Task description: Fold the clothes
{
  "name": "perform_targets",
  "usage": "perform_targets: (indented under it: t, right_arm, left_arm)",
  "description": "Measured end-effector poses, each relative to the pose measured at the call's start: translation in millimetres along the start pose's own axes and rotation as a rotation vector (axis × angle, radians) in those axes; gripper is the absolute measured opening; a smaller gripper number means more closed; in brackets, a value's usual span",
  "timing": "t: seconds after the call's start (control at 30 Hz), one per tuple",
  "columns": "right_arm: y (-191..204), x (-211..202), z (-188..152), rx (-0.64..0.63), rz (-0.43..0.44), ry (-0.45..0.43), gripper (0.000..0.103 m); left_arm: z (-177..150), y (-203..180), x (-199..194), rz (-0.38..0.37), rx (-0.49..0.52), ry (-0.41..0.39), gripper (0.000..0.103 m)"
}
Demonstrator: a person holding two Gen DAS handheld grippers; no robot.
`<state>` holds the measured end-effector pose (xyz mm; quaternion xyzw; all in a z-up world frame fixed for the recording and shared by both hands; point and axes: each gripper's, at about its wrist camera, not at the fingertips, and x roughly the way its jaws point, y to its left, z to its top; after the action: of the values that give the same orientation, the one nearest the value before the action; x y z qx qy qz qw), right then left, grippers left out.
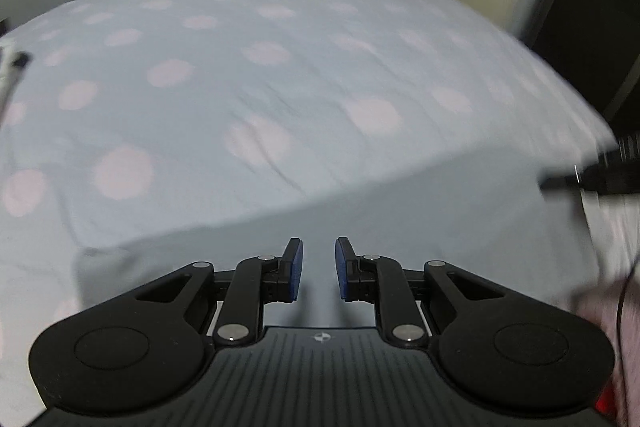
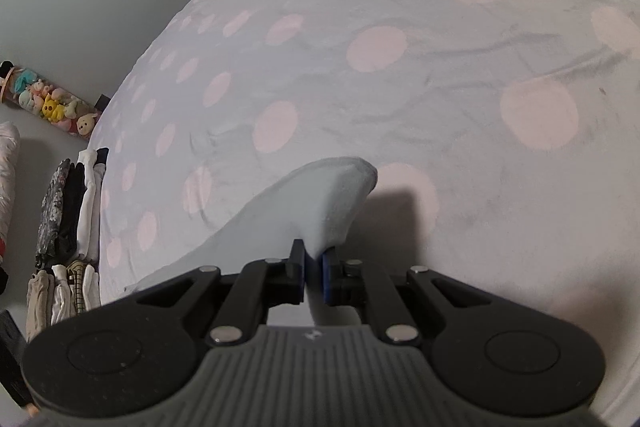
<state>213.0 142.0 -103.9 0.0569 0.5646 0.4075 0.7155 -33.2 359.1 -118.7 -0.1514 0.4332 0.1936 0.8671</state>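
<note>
Pale blue cloth (image 2: 320, 211) pinched in right tongs (image 2: 314, 271), left tongs (image 1: 319, 269) slightly parted, empty, above its flat edge.

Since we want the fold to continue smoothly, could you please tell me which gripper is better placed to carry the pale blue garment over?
Right. The right gripper is shut on the pale blue garment, its corner lifted off the dotted bedsheet. The left gripper holds nothing.
</note>
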Motion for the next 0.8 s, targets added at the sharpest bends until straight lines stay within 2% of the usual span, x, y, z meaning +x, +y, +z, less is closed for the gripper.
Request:
perform_targets:
  t: [0.13,0.23,0.33,0.43,0.57,0.7,0.8]
  right_arm:
    - [-1.1,0.6,-0.9,-0.002,0.008,-0.006,0.009]
    - [-2.4,1.1,-1.6,-0.004,0.014,-0.008,0.009]
    - [-2.0,3.1,-2.9,-0.006,0.019,-0.003,0.009]
    - [-2.0,2.7,-3.7,-0.014,0.017,-0.010,0.009]
    - [-1.0,-1.1,-4.9,-0.020,0.025,-0.016,0.009]
    - [5.4,-8.8,-6.7,-0.038,0.049,-0.022,0.009]
    - [10.6,-12.8,-7.1,-0.051,0.068,-0.026,0.009]
  left_arm:
    - [-21.8,-25.4,19.6,0.016,0.162,0.074,0.020]
    - [-35.9,-31.7,33.2,0.001,0.203,0.134,0.020]
    - [-46.6,-34.9,42.1,0.010,0.232,0.148,0.020]
    - [-46.9,-32.9,41.4,0.004,0.227,0.152,0.020]
    - [-36.7,-20.0,34.5,-0.046,0.162,0.151,0.020]
    - [-17.0,-3.8,18.7,-0.097,0.099,0.088,0.020]
    - [2.9,9.1,18.0,-0.094,0.073,0.056,0.018]
